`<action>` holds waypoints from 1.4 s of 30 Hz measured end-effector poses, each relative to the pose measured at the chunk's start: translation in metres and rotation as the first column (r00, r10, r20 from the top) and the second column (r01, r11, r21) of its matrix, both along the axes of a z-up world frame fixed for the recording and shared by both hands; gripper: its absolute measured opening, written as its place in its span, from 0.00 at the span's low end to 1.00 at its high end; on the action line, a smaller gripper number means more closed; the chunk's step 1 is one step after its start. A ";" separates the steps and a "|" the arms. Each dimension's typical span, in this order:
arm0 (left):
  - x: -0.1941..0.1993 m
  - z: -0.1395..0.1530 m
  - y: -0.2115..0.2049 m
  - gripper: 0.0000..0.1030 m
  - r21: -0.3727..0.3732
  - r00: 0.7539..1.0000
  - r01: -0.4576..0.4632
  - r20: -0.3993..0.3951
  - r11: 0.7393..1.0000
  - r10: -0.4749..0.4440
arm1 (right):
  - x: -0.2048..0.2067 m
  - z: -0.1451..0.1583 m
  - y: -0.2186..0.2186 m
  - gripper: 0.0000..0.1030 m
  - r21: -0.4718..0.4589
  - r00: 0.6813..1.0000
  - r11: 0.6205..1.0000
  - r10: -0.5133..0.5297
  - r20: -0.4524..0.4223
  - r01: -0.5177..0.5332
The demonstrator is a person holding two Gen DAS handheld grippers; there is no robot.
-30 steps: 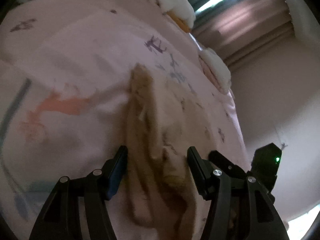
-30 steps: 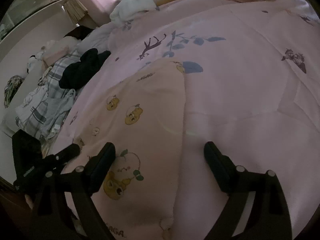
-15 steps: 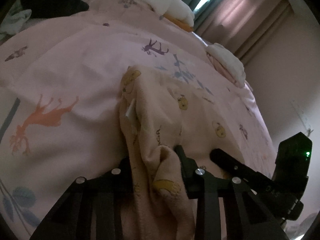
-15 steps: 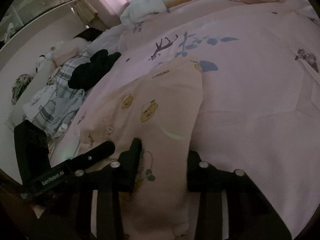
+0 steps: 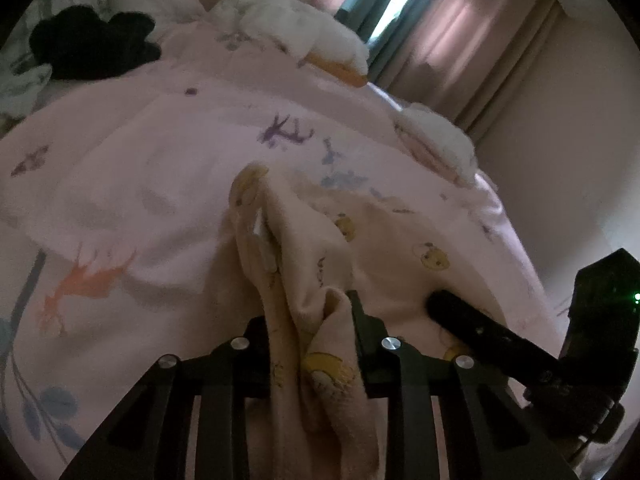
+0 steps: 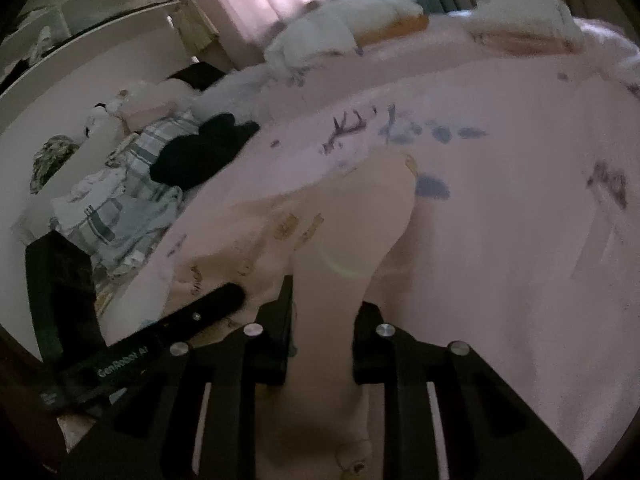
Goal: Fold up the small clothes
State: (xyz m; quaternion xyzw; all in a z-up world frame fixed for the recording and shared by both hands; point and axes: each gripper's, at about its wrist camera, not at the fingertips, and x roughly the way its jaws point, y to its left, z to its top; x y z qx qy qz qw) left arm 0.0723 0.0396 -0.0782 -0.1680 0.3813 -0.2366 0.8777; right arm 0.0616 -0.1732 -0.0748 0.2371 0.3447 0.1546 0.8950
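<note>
A small cream garment with yellow bear prints lies on the pink bedspread. My left gripper is shut on its bunched near edge, which hangs between the fingers. My right gripper is shut on the other near edge of the same garment, which rises off the bed toward it. Each gripper shows in the other's view: the right one at the left view's right side, the left one at the right view's lower left.
A black garment and plaid clothes lie at the bed's far left. White folded piles and another pile sit near the curtains. A wall is to the right.
Both grippers went from open around the garment's edges to shut on them. Both have since lifted, pulling the near side of the garment up off the bed.
</note>
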 end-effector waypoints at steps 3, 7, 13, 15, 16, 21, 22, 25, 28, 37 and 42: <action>-0.007 0.041 -0.012 0.25 0.001 0.996 0.009 0.088 1.000 -0.009 | -0.003 0.028 -0.018 0.21 0.024 0.998 1.000 -0.005 0.060 0.003; -0.015 0.100 -0.041 0.25 0.037 0.977 0.039 0.210 0.999 -0.046 | -0.012 0.080 -0.049 0.21 0.034 0.987 0.999 -0.030 0.160 0.025; -0.017 0.142 -0.085 0.25 0.029 0.961 0.073 0.267 0.997 -0.078 | -0.023 0.124 -0.094 0.21 0.008 0.970 0.998 -0.066 0.234 0.066; -0.012 0.130 -0.097 0.25 0.054 0.965 0.095 0.240 0.994 -0.105 | -0.024 0.115 -0.103 0.22 -0.030 0.973 0.996 -0.074 0.217 0.082; -0.010 0.122 -0.101 0.25 0.066 0.968 0.102 0.223 0.993 -0.114 | -0.022 0.107 -0.105 0.22 -0.034 0.977 0.996 -0.074 0.200 0.083; 0.005 0.038 -0.112 0.25 0.090 0.991 0.120 0.053 0.989 -0.125 | -0.010 0.031 -0.109 0.22 -0.063 0.998 0.996 -0.056 0.033 0.058; 0.008 0.017 -0.114 0.25 0.101 0.992 0.125 0.015 0.987 -0.127 | -0.011 0.017 -0.109 0.22 -0.070 0.999 0.996 -0.052 0.008 0.053; 0.015 -0.040 -0.117 0.26 0.143 0.986 0.145 -0.106 0.979 -0.131 | -0.009 -0.040 -0.106 0.22 -0.091 0.992 0.995 -0.043 -0.117 0.033; 0.005 -0.046 -0.111 0.33 0.137 0.988 0.156 -0.032 0.978 -0.153 | -0.019 -0.058 -0.111 0.29 -0.079 0.995 0.995 -0.062 -0.082 0.056; -0.021 -0.005 -0.108 0.75 0.345 0.995 0.080 0.031 0.935 -0.097 | -0.029 -0.017 -0.109 0.54 -0.278 0.963 0.947 -0.213 -0.164 0.162; -0.038 0.010 -0.105 0.97 0.270 0.984 0.168 0.014 0.948 -0.178 | -0.047 0.007 -0.113 0.88 -0.250 0.945 0.946 -0.260 -0.196 0.209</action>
